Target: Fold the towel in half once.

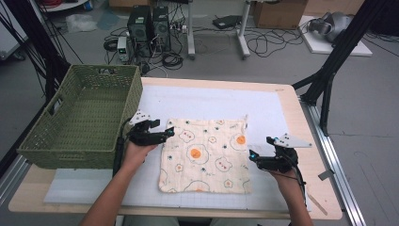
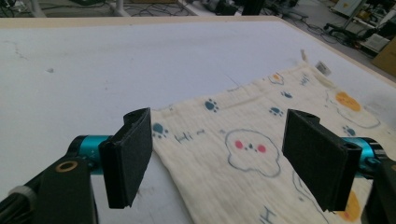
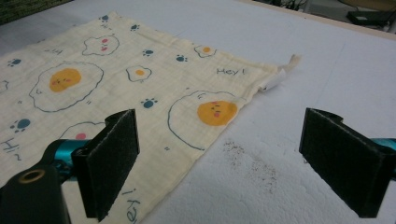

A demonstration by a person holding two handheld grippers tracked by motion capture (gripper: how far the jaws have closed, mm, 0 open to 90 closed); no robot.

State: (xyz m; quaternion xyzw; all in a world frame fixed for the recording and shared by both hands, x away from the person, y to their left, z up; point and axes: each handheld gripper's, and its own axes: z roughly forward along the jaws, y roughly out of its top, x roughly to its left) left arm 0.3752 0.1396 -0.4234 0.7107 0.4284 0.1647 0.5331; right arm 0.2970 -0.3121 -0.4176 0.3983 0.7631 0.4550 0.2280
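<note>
A cream cloth (image 1: 204,155) printed with fried eggs and paw marks lies flat on the white mat (image 1: 211,101) in the middle of the table. My left gripper (image 1: 165,134) sits at the cloth's left edge near its far corner, jaws open. In the left gripper view the cloth (image 2: 243,144) runs between the two black pads (image 2: 128,156) of the left gripper (image 2: 222,156) without touching them. My right gripper (image 1: 252,158) rests open beside the cloth's right edge. In the right gripper view the cloth (image 3: 116,74) lies by the left pad (image 3: 109,163) of the right gripper (image 3: 229,161), which holds nothing.
A green wicker basket (image 1: 80,117) stands at the table's left side, close to my left hand. The wooden table edge (image 1: 310,155) runs just right of my right hand. Beyond the table, cables and computer cases (image 1: 148,28) lie on the floor.
</note>
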